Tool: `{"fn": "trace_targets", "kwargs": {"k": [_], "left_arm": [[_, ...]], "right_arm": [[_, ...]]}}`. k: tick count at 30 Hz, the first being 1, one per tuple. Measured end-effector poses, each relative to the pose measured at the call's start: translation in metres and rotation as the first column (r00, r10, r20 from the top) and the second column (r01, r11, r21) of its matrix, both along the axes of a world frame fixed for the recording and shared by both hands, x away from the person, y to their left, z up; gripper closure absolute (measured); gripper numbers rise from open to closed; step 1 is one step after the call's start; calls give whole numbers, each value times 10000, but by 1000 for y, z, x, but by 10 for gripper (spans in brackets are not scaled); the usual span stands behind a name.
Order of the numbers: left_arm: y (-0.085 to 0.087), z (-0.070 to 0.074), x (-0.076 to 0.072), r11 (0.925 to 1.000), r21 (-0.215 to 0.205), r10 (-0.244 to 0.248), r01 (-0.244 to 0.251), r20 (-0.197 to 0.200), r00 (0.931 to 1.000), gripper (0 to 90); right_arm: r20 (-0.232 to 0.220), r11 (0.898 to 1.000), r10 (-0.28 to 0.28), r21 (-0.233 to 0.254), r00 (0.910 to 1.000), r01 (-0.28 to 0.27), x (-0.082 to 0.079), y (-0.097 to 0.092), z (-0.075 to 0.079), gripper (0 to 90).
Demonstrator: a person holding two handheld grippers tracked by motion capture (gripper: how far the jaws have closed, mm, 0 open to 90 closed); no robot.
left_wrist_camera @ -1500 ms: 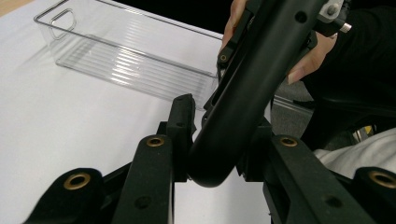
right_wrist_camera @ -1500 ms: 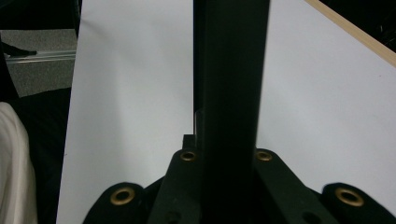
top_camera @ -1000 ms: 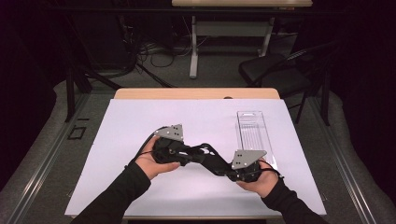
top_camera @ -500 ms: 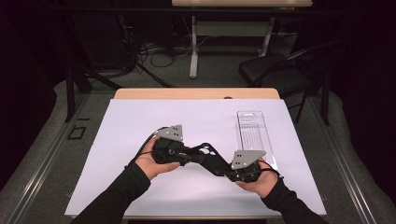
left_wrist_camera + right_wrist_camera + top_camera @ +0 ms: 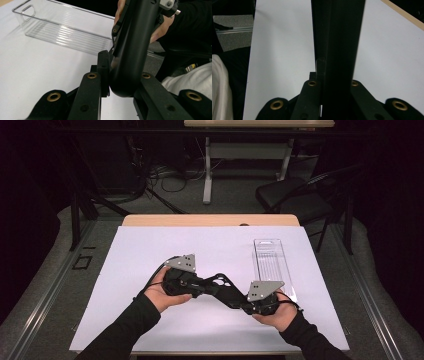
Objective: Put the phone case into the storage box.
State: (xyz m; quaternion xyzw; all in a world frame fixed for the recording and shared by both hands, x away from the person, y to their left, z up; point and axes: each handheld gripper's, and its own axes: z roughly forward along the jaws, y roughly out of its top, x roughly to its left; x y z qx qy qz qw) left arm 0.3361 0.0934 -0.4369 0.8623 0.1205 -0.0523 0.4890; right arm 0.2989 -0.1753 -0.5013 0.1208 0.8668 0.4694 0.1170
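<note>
The black bar looks stiff, smooth and light; the left gripper, just closing, and right gripper clamp its ends.

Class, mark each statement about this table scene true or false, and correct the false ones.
1. The clear ribbed plastic tray is empty. True.
2. That tray stands on the left half of the white-covered table. False: it stands on the right half, beyond the right gripper.
3. The right gripper is shut on a long black bar. True.
4. The left gripper holds nothing. False: its jaws, which have just been closing, clamp the same bar's other end.
</note>
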Motion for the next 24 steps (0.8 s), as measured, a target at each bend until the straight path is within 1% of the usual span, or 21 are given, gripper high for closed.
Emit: {"fn": "trace_targets", "kwargs": {"k": [14, 24], "left_arm": [[1, 1, 0, 10000, 35, -93, 93, -9, 10000, 812], [1, 3, 1, 9999, 69, -95, 96, -94, 9999, 813]], "right_arm": [[-67, 10000, -32, 86, 10000, 32, 0, 0, 1, 853], [-17, 9999, -81, 86, 10000, 81, 0, 0, 1, 823]]}}
